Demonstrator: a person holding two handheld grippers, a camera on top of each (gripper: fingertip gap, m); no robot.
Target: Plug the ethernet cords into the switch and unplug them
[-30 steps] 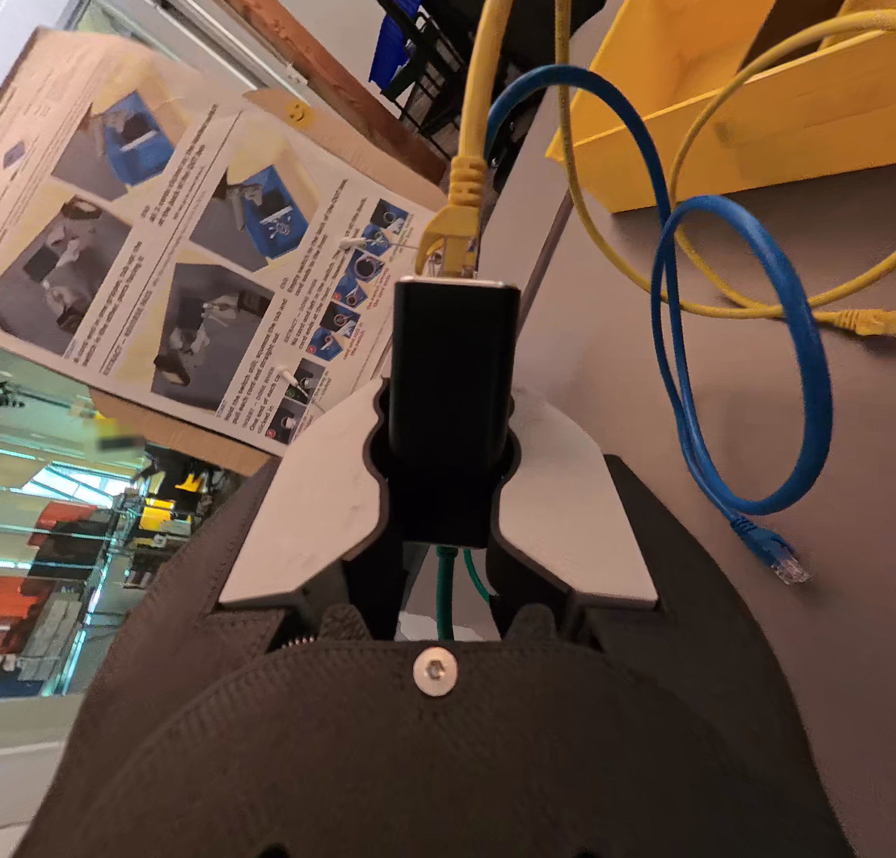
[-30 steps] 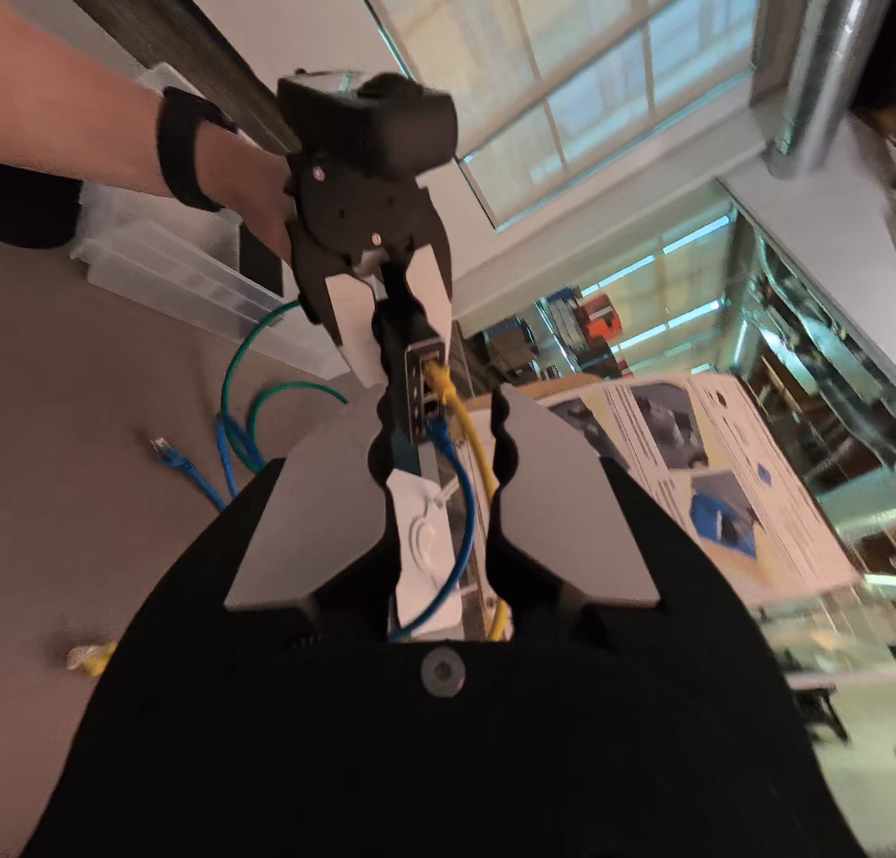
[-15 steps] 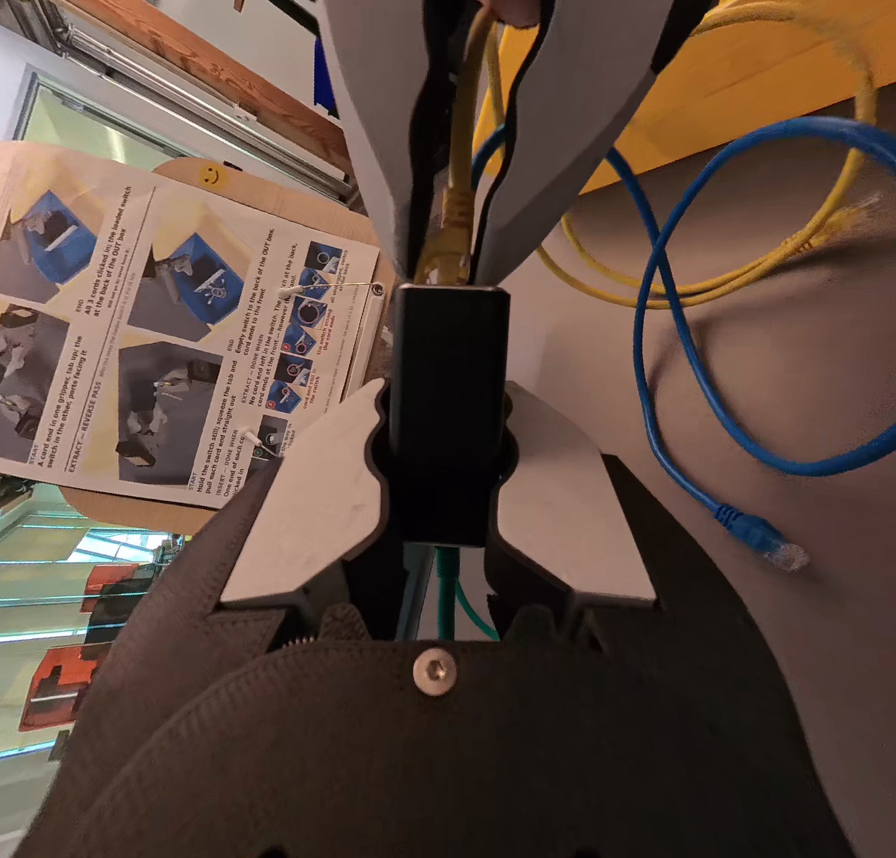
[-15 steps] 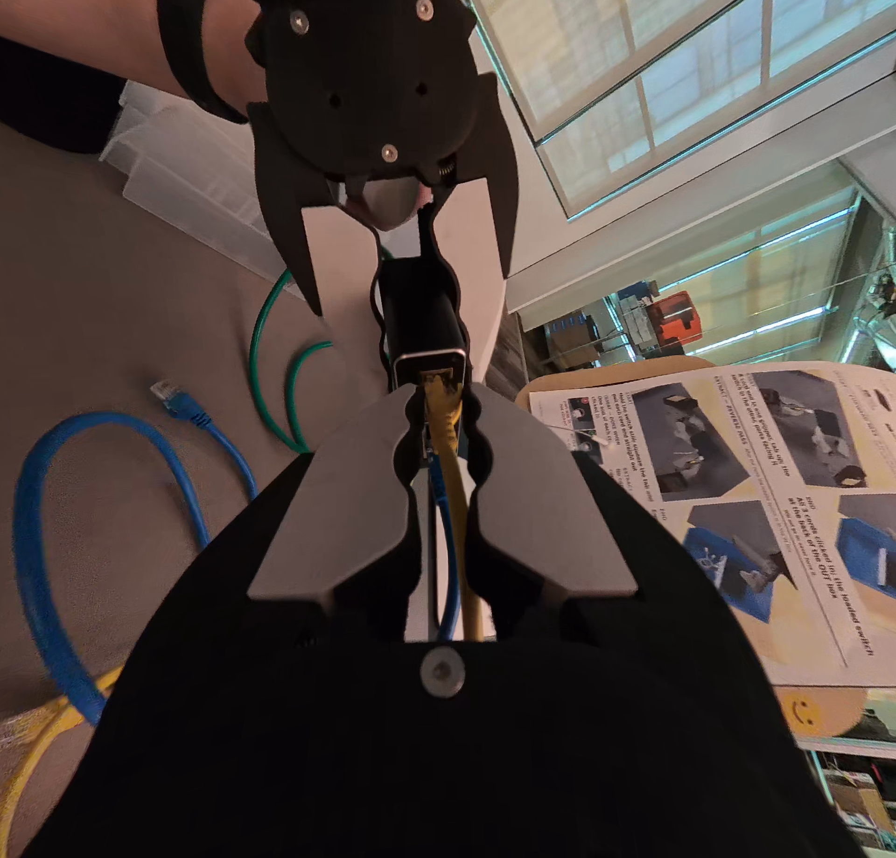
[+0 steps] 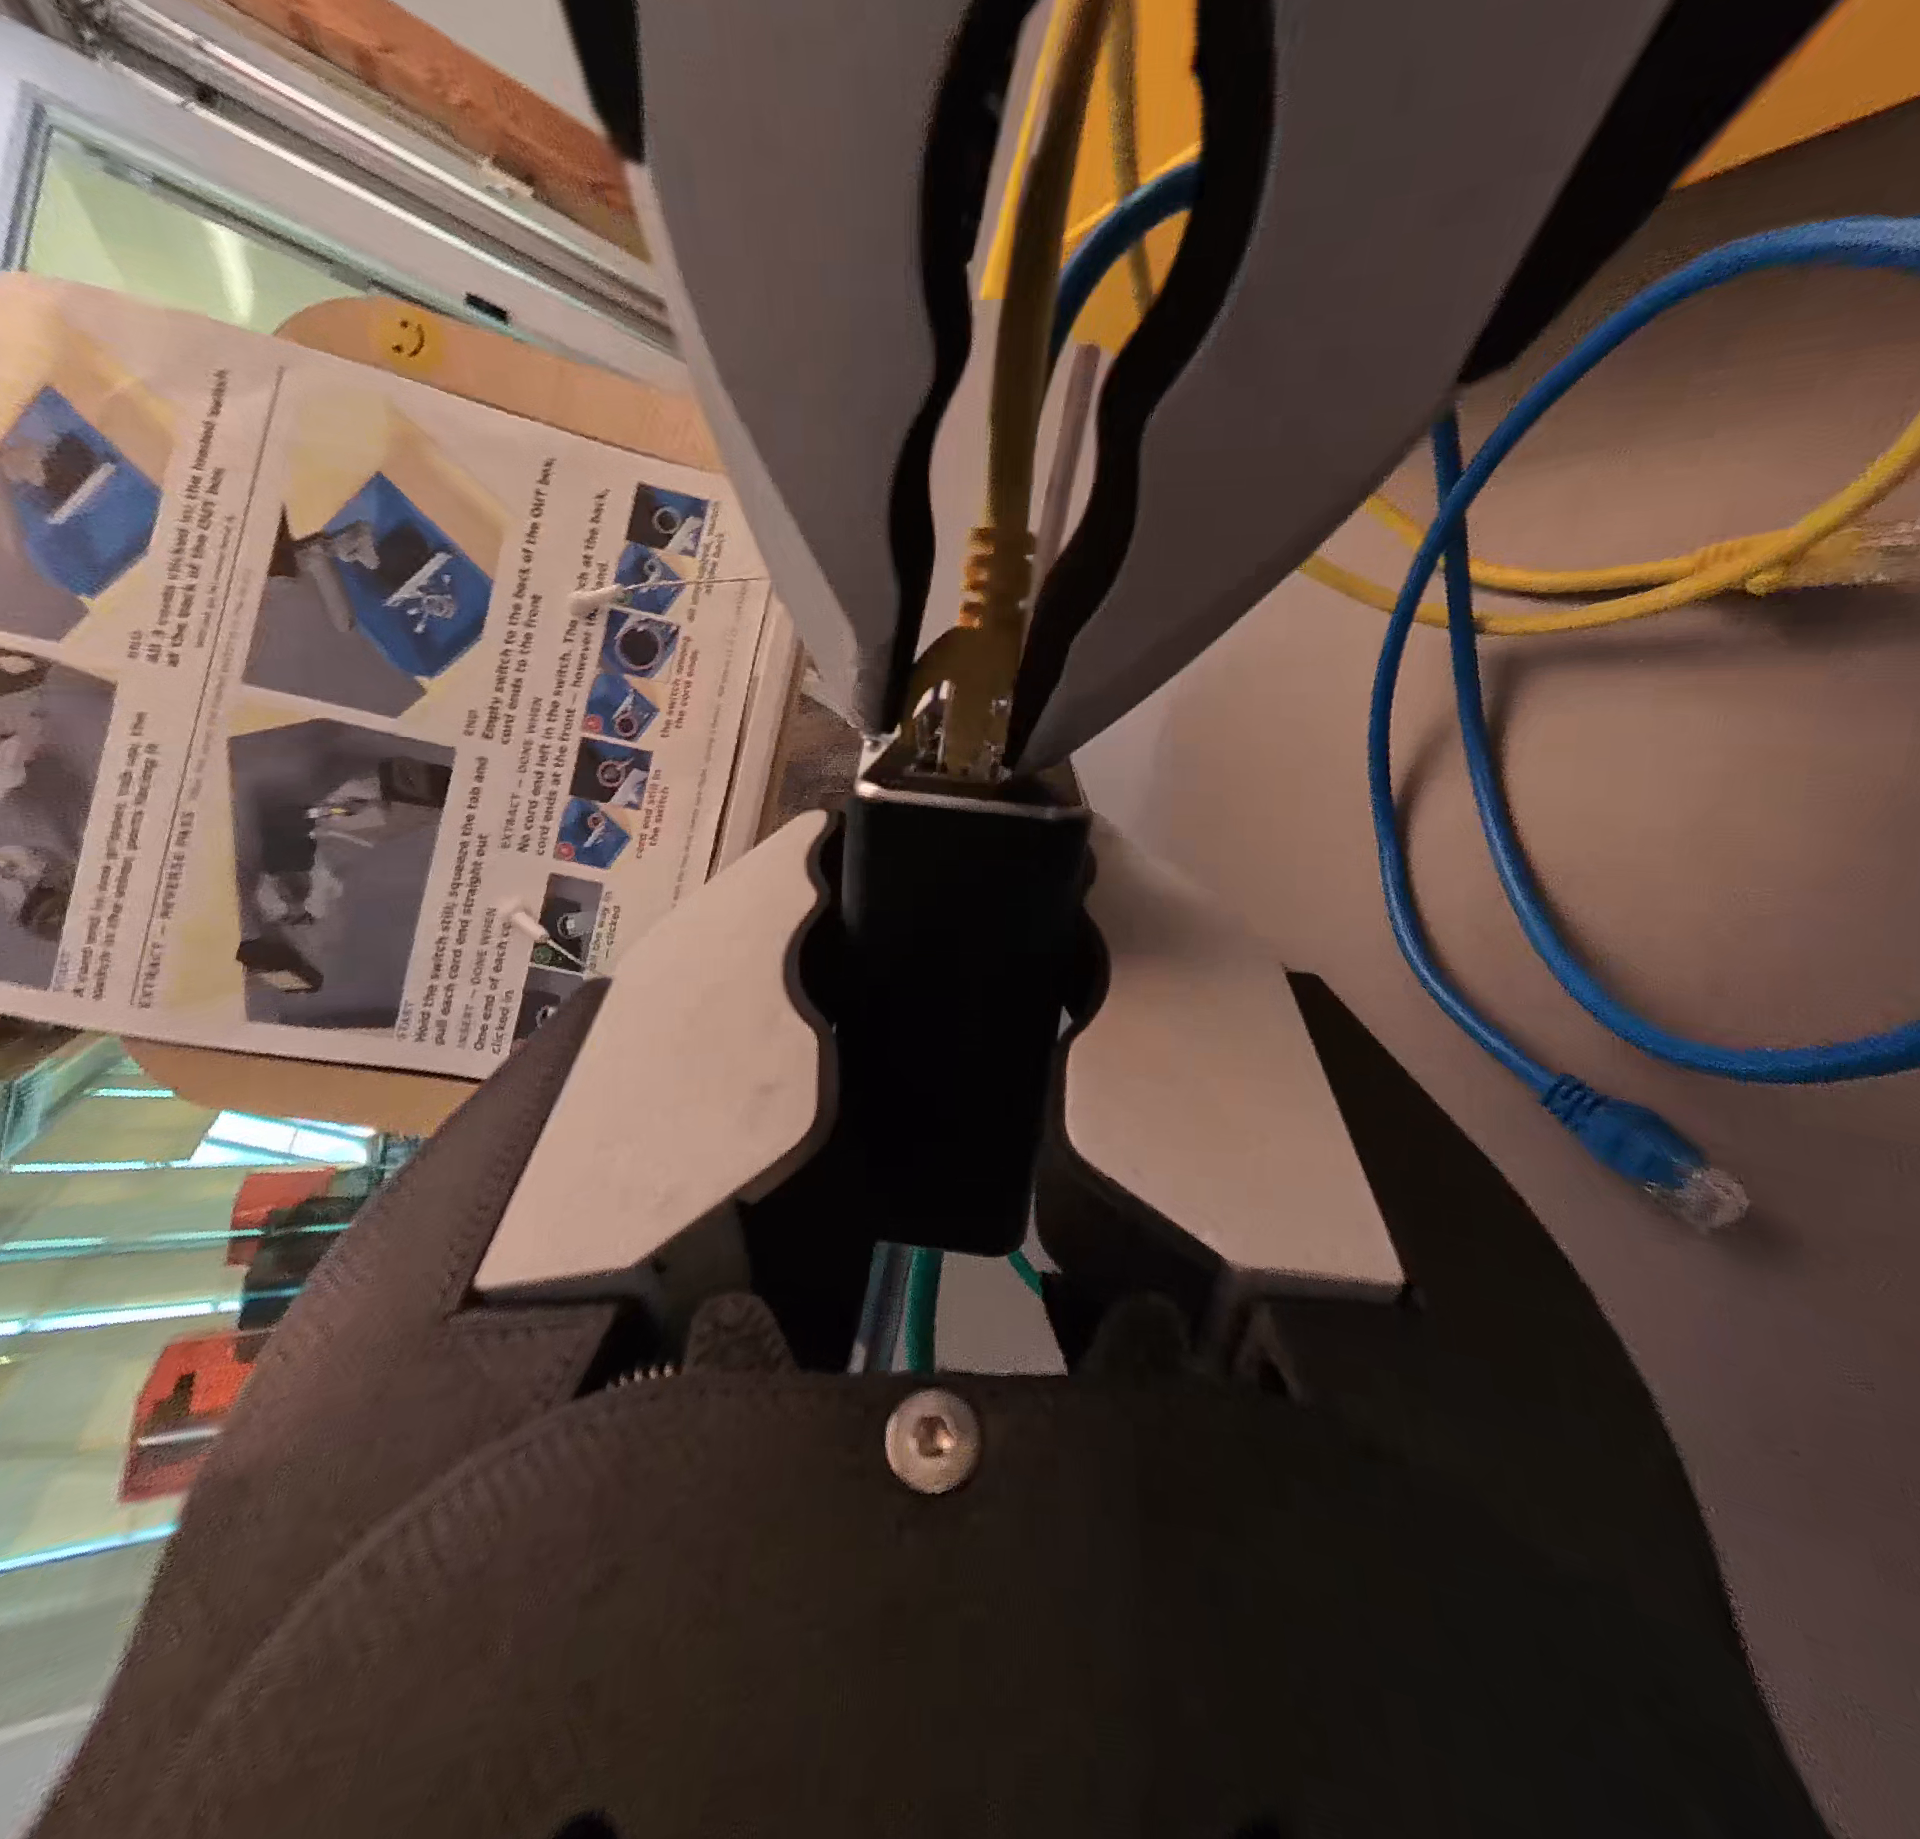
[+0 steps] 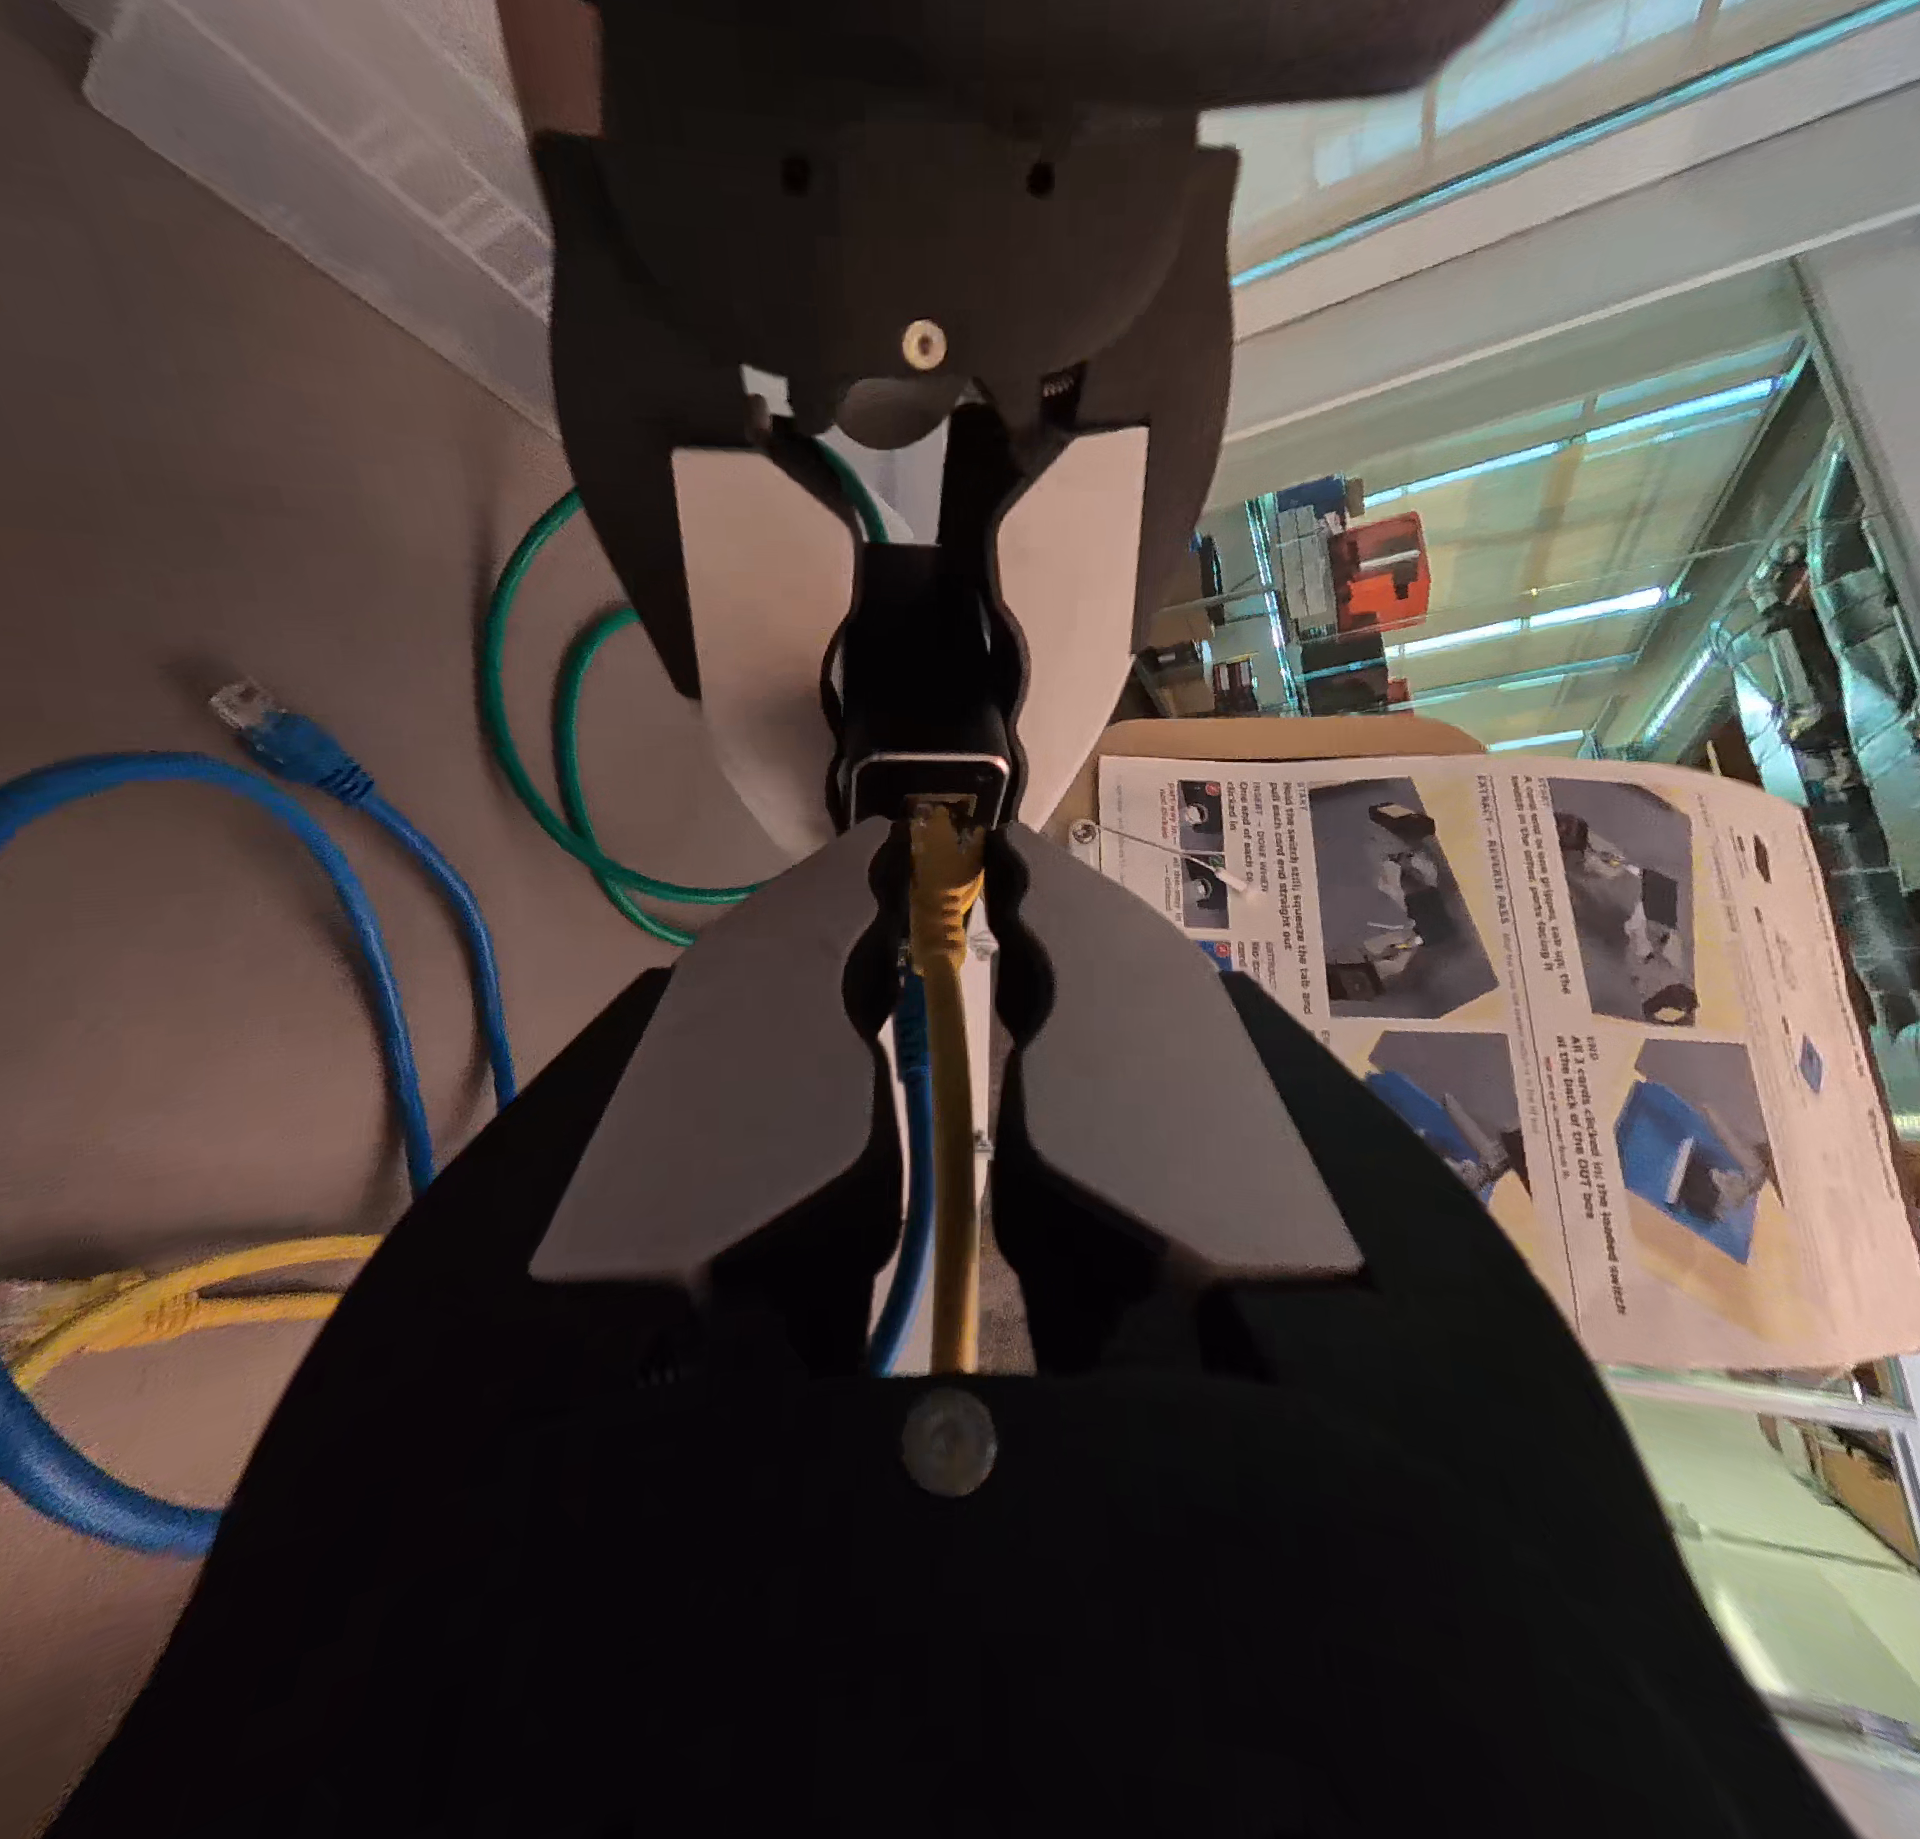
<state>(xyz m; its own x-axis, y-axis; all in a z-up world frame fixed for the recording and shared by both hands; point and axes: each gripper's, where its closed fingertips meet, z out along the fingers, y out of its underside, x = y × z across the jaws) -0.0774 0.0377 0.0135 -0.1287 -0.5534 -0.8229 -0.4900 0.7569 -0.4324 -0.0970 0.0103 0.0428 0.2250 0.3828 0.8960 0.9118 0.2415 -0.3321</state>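
My left gripper (image 5: 956,854) is shut on a small black switch (image 5: 961,1010), held off the table. A yellow ethernet cord (image 5: 1013,439) is plugged into the switch's front port by its plug (image 5: 966,709). My right gripper (image 6: 940,844) faces the switch (image 6: 930,729) head-on, and its fingers (image 6: 769,1010) close on the yellow plug (image 6: 943,885) right at the port. The left gripper (image 6: 925,698) shows opposite in the right wrist view. A green cord (image 6: 540,750) lies behind the switch; whether it is plugged in is hidden.
A loose blue cord (image 5: 1455,750) with a free plug (image 5: 1642,1166) and loose yellow cord ends (image 6: 125,1311) lie on the grey table. A yellow bin (image 5: 1122,179), a clear plastic bin (image 6: 312,127) and an instruction sheet (image 5: 364,698) stand around. One gripper's finger ends stand about 4 cm off the other's.
My right gripper has moved in toward the switch and its fingers now sit around the yellow plug at the port. The left gripper keeps hold of the switch.
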